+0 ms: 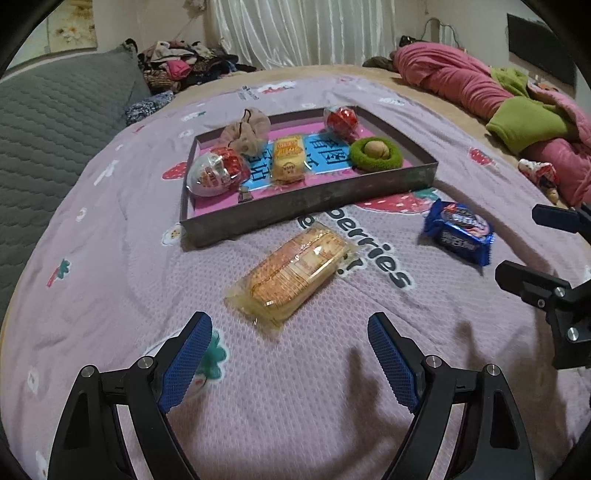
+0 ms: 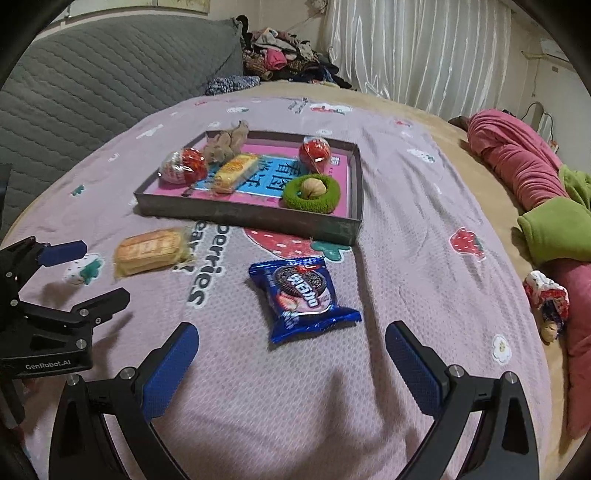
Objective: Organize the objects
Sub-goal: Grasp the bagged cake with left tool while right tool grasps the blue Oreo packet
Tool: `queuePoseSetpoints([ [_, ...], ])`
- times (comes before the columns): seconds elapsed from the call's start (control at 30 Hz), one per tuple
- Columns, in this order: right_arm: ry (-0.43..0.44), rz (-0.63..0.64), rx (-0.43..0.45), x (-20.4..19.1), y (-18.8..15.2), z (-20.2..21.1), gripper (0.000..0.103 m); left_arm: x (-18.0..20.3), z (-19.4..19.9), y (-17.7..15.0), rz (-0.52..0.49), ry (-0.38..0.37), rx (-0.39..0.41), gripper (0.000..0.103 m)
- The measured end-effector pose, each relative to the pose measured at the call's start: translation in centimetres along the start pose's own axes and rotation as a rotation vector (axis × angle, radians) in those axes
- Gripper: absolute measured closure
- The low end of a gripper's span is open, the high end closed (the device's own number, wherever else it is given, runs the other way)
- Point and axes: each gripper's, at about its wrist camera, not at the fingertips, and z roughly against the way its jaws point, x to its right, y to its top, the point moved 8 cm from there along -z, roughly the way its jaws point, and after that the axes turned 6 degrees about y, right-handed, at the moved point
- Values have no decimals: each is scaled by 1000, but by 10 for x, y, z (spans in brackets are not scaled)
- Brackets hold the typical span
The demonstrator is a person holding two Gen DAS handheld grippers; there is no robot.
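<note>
**Two snack packs still outside the tray, both grippers wide and empty**

Clear-wrapped cracker pack [image 1: 295,273] lies flat on the pink bedspread [image 1: 110,280], just in front of the tray's near wall, not touching it. Left gripper [image 1: 290,354] sits above the bedspread just short of the pack, angled down, jaws spread wide, nothing between the blue pads [image 1: 184,365].

Blue cookie pack [image 2: 301,295] lies on the bedspread too, in front of the tray's near right corner, well apart from the cracker pack. Right gripper [image 2: 291,365] is lined up just short of it, jaws wide apart, nothing gripped.

Shallow rectangular tray [image 1: 306,206] already holds:
- clear/red toy egg [image 1: 216,171], near left corner
- yellow wrapped snack [image 1: 288,158], middle, beside the egg
- beige fabric bundle [image 1: 243,129], back left, spilling over the rim
- red ball-shaped sweet [image 1: 341,120], back right
- green fuzzy ring [image 1: 375,153] with a walnut [image 1: 376,149] sitting inside it, right side
- small dark item by the near wall, too small to identify

Tray floor is pink with a blue printed panel.

Around: grey quilted headboard [image 1: 55,122] left, clothes pile [image 1: 184,66] behind it, white curtain [image 1: 295,29] at back, pink and green blankets [image 1: 517,107] heaped on the right.
</note>
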Motion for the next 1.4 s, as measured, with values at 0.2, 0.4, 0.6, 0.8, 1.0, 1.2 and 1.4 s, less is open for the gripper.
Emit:
queuePoseSetpoints([
  [0.2, 0, 7, -20, 8, 9, -24, 1, -1, -20, 11, -26, 0, 2, 16],
  [0.4, 26, 0, -56, 14, 12, -48, 1, -2, -40, 19, -37, -21, -11, 16],
  [0.6, 41, -24, -76, 20, 15, -63, 1, -4, -62, 23, -4, -54, -37, 16],
  [0.8, 61, -41, -90, 18, 13, -75, 17, -4, -73, 25, 38, -101, -47, 16],
  [1.0, 89, -48, -73, 15, 15, -75, 38, -2, -73, 27, 54, -129, -47, 18],
  [1.2, 88, -42, -63, 12, 15, -71, 51, 8, -69, 28, 61, -175, -52, 44],
  [1.4, 98, -44, -49, 9, 14, -65, 51, 15, -65, 27, 75, -205, -55, 46],
])
